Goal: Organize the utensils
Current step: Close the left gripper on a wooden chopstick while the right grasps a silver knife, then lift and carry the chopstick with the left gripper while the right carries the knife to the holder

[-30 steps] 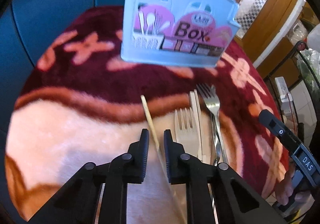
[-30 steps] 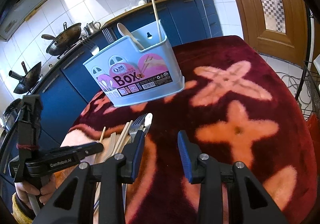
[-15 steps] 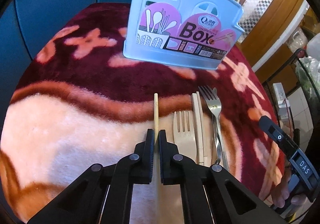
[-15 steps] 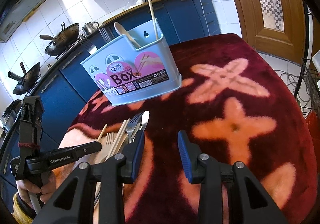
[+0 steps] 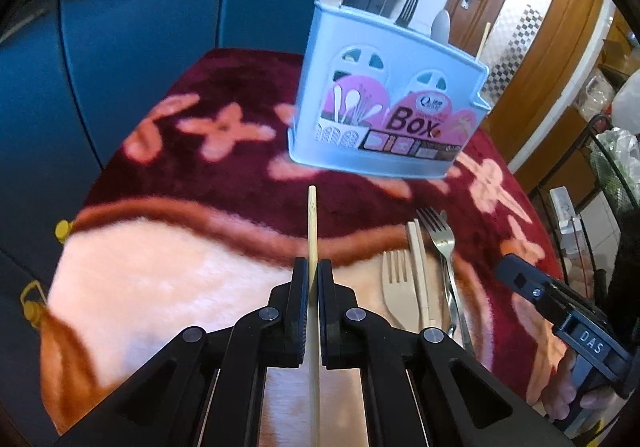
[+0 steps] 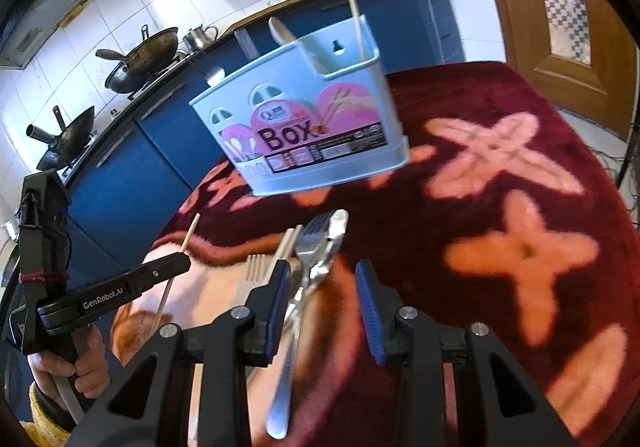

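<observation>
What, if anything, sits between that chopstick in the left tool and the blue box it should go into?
Nothing visible does. The left tool grips the chopstick, and only bare red cloth lies between its tip and the blue box. The other utensils lie off to the side.

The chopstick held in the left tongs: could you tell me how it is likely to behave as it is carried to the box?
The chopstick looks thin, straight and wooden, so probably stiff and light. The left tongs grip it partway along, so it may pivot. Its slim shaft could slip.
</observation>
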### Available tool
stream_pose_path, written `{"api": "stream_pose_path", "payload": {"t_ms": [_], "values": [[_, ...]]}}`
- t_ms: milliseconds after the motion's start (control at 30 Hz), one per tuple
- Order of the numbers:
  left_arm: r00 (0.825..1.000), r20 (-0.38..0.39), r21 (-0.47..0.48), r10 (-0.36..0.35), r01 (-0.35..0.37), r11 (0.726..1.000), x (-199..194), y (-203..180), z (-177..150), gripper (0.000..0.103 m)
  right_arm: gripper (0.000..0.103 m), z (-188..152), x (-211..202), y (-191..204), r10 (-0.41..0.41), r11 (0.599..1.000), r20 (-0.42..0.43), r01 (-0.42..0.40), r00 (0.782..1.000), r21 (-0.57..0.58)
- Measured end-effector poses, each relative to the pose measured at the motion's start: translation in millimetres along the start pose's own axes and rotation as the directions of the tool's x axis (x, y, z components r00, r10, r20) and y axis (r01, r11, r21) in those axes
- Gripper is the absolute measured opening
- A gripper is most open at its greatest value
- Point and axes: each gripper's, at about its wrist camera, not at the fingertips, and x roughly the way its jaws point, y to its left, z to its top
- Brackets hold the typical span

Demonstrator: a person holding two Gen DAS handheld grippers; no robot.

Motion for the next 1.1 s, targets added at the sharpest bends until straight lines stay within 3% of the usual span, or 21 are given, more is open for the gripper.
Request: {"api": "stream_pose_path", "payload": {"t_ms": [400,700,933,1100], "values": [[0.999,0.041,0.017,-0.023,0.022,1.0,3.2,13.3,8.8,0.004,0.037,14.7,42.4,7.2,-0.033,0.999,-0.09,0.031,0.995,-0.023],[0.997,0.044,0.008,-0.057,0.057,0.998,11.8,22.5,16.5,0.004,0.018,26.9,61.2,17.0,-0.105,0.992,-0.116,0.096,0.988,-0.08],[0.996,0.051,0.0,-0.079,0.079,0.997,12.1,26.5,18.1,0.004,0.007,37.1,69.7,17.5,-0.056,0.998,-0.199,0.046,0.978,-0.053],[0.993,0.071,-0.003,-0.092,0.092,0.996,5.4,27.7,18.9,0.004,0.005,38.7,58.9,14.8,-0.006,1.0,-0.185,0.007,0.983,0.002]]}}
